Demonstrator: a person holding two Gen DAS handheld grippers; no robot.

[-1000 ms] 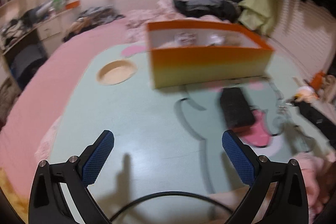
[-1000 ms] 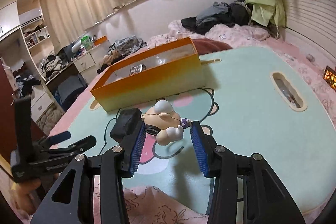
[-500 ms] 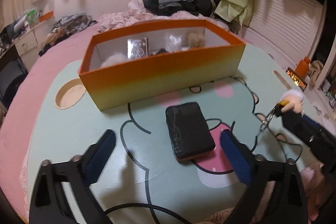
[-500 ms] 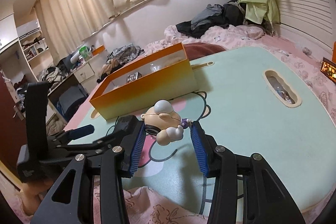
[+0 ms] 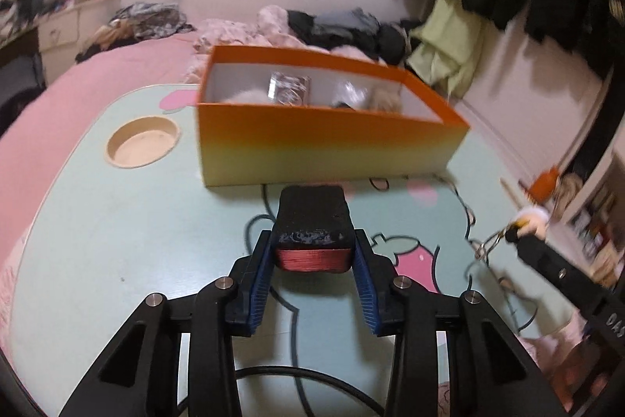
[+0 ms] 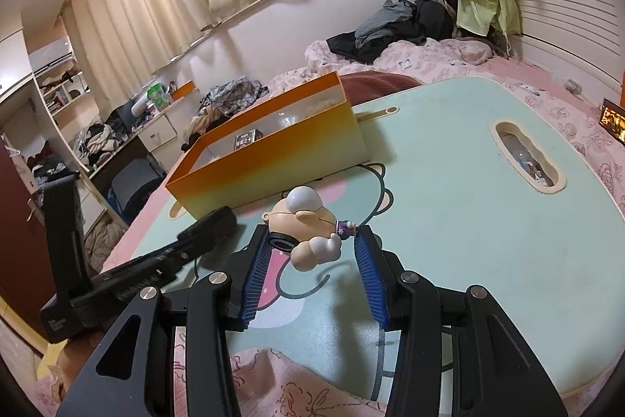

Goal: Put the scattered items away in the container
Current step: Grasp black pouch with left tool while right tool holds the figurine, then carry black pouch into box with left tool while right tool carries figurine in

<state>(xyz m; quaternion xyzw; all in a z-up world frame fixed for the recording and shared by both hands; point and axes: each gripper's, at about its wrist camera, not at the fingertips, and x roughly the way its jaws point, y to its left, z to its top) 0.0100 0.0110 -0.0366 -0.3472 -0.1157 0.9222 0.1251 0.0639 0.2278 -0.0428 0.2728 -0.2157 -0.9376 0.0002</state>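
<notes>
Your left hand-held gripper is closing on the black pouch at frame centre, below the box: clamp squarely before lifting, right hand-held gripper clenched on the figurine.

White characters are printed on a small dark box inside the orange container, but they cannot be read.

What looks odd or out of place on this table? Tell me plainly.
Two items sit outside the orange box. The black pouch is between the closing pads of the left gripper; its near end looks scuffed white. The toy figure lies tipped on its side in the right gripper.
</notes>
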